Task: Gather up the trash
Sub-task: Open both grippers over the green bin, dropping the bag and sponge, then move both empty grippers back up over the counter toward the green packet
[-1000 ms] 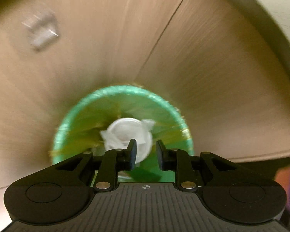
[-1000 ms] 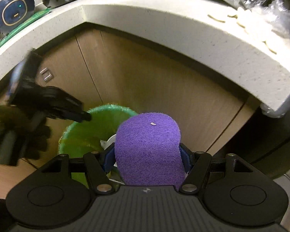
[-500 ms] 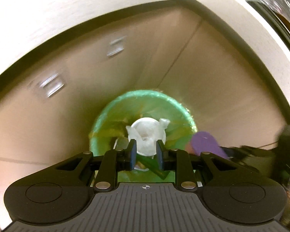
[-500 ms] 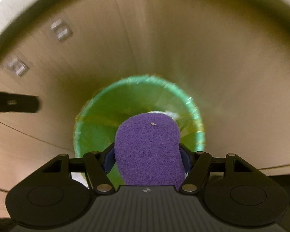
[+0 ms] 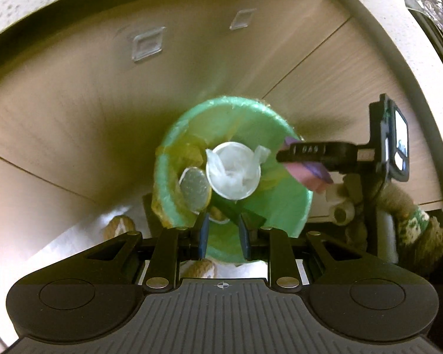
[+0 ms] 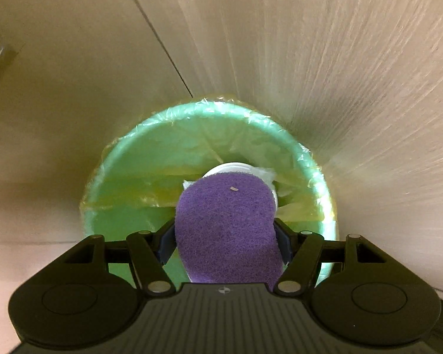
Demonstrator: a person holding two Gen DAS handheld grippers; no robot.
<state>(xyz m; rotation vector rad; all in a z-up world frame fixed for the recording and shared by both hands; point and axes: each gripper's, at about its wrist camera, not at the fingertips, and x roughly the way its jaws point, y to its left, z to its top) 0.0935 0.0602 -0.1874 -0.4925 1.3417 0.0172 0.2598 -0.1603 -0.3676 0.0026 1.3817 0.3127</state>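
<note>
A green trash bin (image 5: 277, 206) with a plastic liner stands on the floor against wooden cabinets; it also shows in the right wrist view (image 6: 138, 159). Inside lie a white plastic cup (image 5: 233, 174) with crumpled plastic and a round foil lid (image 5: 193, 188). My left gripper (image 5: 221, 236) is open and empty above the bin's near rim. My right gripper (image 6: 224, 236) is shut on a purple sponge (image 6: 226, 230) and holds it over the bin. In the left wrist view the right gripper (image 5: 316, 159) and sponge (image 5: 310, 174) hang over the bin's right rim.
Wooden cabinet doors (image 5: 73, 112) rise behind the bin, under a white countertop edge (image 5: 29, 8). Clear adhesive hooks (image 5: 147, 47) sit on the door. A white patterned floor (image 5: 82, 236) lies at the lower left.
My left gripper has pulled back and up from the bin, still open. My right gripper has carried the purple sponge forward and down over the bin opening.
</note>
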